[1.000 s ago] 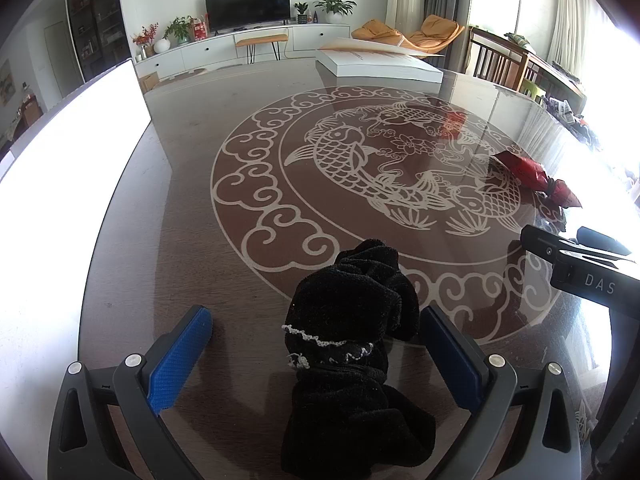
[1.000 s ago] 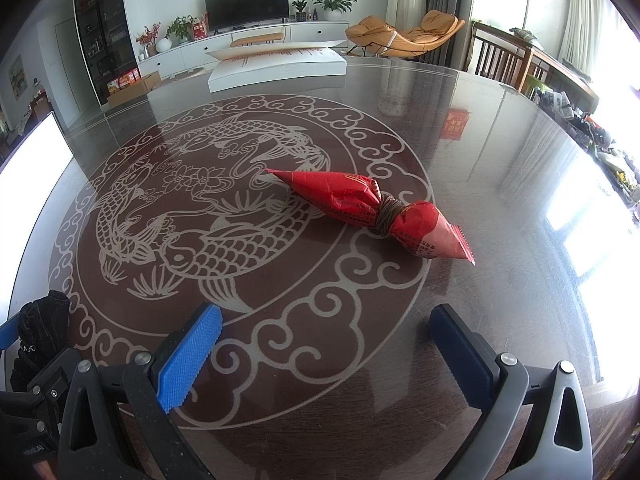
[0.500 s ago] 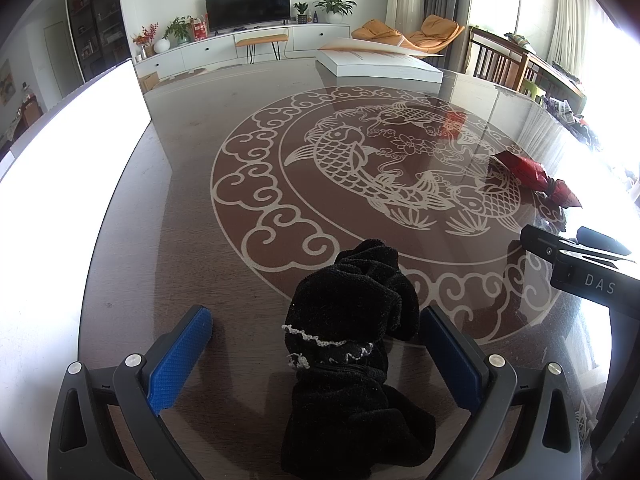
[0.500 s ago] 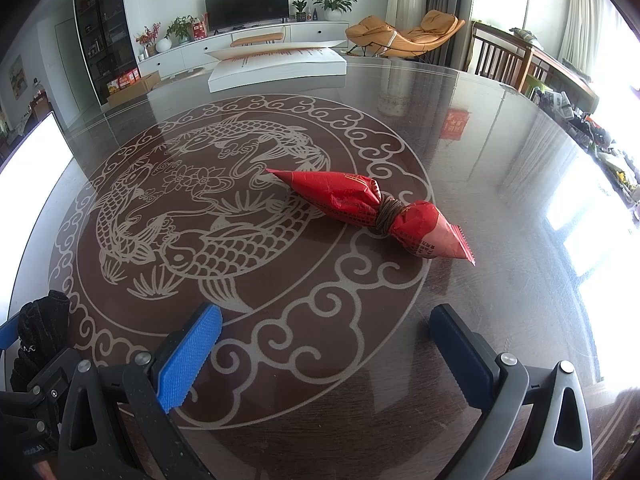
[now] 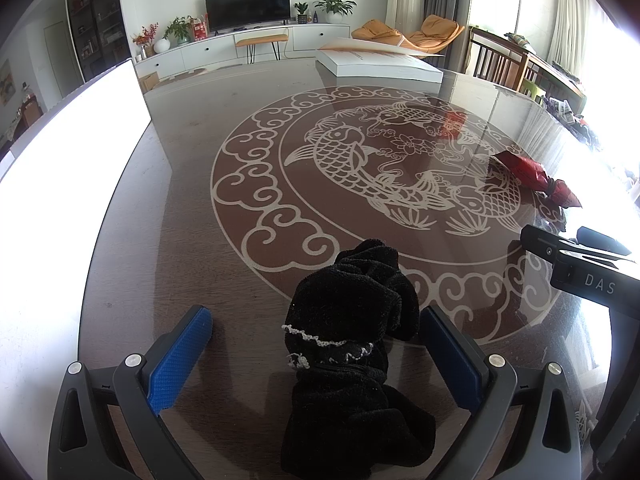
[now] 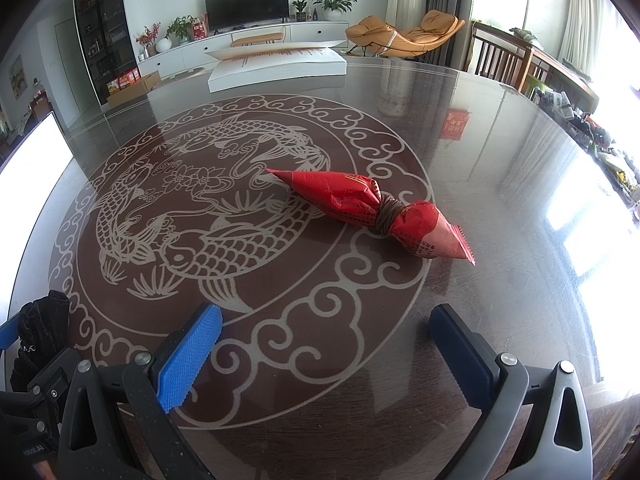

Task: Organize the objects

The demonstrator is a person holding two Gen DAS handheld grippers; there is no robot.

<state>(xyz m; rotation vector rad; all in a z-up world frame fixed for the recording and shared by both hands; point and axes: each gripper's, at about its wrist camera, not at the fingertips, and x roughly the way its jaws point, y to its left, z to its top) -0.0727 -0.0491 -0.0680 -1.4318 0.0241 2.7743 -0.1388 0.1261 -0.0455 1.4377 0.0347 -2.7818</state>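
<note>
Nothing has moved: both tongs, left [image 5: 314, 354] and right [image 6: 326, 354], gape; crumpled black cloth [image 5: 352, 356], tied red packet [image 6: 372, 210].

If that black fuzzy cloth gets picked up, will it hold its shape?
Probably not. The black cloth lies crumpled in soft folds, so it would likely droop. Its fuzzy surface should grip the blue pads well, and it looks light.

Black cloth [image 5: 352, 344]; red packet [image 6: 372, 210].
</note>
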